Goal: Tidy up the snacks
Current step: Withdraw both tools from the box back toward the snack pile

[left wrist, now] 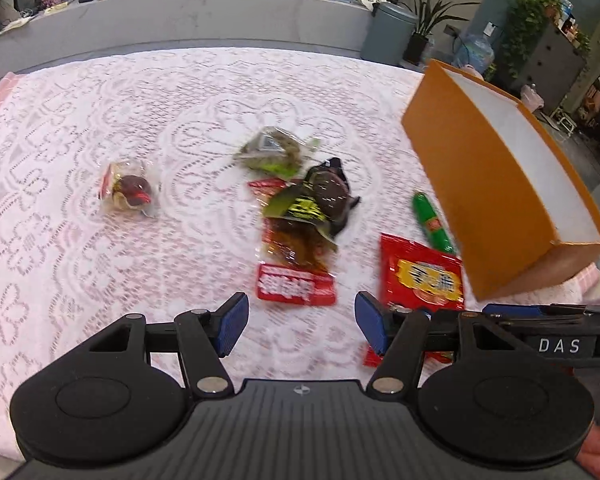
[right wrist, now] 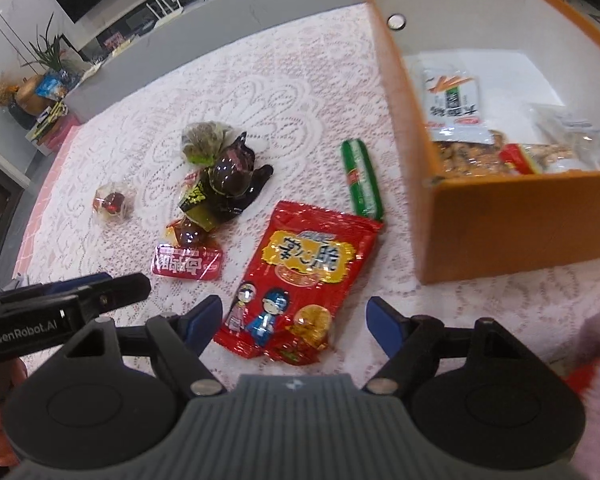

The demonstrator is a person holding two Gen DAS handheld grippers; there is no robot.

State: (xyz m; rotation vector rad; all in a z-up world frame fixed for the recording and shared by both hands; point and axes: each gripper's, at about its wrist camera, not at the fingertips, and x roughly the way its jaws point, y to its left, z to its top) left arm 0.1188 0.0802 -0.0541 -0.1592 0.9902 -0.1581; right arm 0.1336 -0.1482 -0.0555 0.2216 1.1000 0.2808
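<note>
Hovering over scattered snacks, both tongs gaping and gripping nothing.

Left tongs: blue pads apart, nothing between them but lace tablecloth; a small red packet lies just beyond at 12 o'clock. Right tongs: pads apart, straddling the lower end of the large red snack bag without pressing on it. Pile of dark and green wrappers at 11 o'clock of that bag; a clear-wrapped round sweet sits apart, at 9 o'clock of the pile. Green sausage stick lies between bag and orange box. Box at 2 o'clock on the tabletop, already containing a white packet, nuts and clear pouches.
</note>
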